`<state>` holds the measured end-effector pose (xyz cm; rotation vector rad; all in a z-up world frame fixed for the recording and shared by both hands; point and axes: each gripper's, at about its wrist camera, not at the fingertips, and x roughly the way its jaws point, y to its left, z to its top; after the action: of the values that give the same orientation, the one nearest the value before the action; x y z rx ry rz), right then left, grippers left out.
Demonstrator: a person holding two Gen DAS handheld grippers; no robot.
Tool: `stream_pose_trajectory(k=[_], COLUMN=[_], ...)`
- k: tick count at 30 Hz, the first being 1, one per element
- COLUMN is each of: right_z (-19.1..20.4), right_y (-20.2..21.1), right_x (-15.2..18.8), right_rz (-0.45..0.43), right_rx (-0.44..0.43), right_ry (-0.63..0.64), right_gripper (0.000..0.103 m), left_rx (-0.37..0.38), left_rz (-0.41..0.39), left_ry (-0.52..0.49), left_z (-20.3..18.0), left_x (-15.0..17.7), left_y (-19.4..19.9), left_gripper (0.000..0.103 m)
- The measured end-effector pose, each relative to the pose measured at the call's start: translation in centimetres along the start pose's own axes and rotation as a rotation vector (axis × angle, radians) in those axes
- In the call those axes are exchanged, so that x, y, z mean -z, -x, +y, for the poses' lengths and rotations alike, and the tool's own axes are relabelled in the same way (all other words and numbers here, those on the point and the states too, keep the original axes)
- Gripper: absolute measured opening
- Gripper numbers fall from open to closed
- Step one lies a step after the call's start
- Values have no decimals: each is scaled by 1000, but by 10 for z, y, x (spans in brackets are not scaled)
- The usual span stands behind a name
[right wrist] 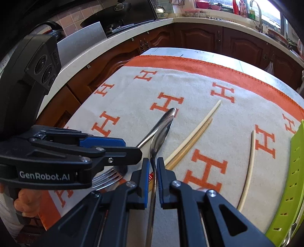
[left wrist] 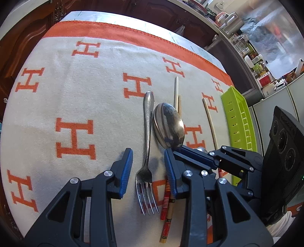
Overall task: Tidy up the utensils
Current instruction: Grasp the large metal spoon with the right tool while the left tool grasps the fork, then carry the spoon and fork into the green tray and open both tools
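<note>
On the bench (left wrist: 106,14), a cream blanket (left wrist: 76,106) with orange H letters and an orange border carries the utensils. Seen from the left wrist, the left hand-held gripper (left wrist: 148,153) stands with its blue pads apart, one to each side of a metal fork (left wrist: 147,152). The pads do not touch the fork, which lies flat with its tines toward the camera and its handle pointing away.

Just right of the fork, a metal spoon (left wrist: 169,126) is lifted off the blanket, its bowl facing the left camera. The right hand-held gripper (right wrist: 153,163) is clamped on the spoon's neck; the right wrist view shows the handle running back between the two blue pads, with the bowl edge-on ahead of them. Whether both pads press fully on the metal I cannot tell, but the gap is narrow and the spoon is carried clear of the cloth.

Under the left gripper's right finger lie two chopsticks with red patterned tops (left wrist: 167,205), close beside the fork's tines. Their pale shafts (right wrist: 191,136) run on beyond the spoon, side by side. A third, pale chopstick (right wrist: 248,171) lies apart from them, nearer a lime-green slotted basket (right wrist: 285,190) that stands at the blanket's right edge. From the left view, the same basket (left wrist: 239,117) sits just beyond that single chopstick (left wrist: 210,123).

At the lower left of the right wrist view, a person's fingers (right wrist: 24,201) wrap the handle of the left tool. Dark wooden cabinets (right wrist: 199,36) and a pale countertop lie behind.
</note>
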<state>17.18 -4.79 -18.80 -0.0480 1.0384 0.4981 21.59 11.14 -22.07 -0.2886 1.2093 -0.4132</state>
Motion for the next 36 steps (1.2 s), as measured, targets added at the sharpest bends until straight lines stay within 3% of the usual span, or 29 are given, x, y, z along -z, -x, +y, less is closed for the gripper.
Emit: stream_pose_trajectory(k=[4, 9, 14, 30, 32, 34, 36], right_z=[-4, -4, 1, -31, -36, -39, -40], right_y=[-1, -2, 0, 60, 66, 69, 72], right_x=[2, 4, 7, 14, 18, 22, 24], right_rz=[9, 0, -25, -139, -145, -146, -148], right_rx=[-18, -32, -19, 9, 9, 7, 5], right_ry=[-18, -15, 15, -156, -173, -188, -201], right_gripper=[19, 20, 8, 2, 2, 2, 2], left_rx=[13, 22, 21, -13, -41, -95, -101], left_rz=[0, -1, -3, -24, -31, -34, -37], left_ry=[7, 5, -1, -52, -65, -94, -97], left_z=[3, 8, 8, -10, -14, -20, -23], left_x=[0, 2, 2, 2, 2, 4, 5], left_y=[1, 4, 4, -4, -7, -11, -12], left_gripper=[31, 31, 31, 31, 23, 3, 2])
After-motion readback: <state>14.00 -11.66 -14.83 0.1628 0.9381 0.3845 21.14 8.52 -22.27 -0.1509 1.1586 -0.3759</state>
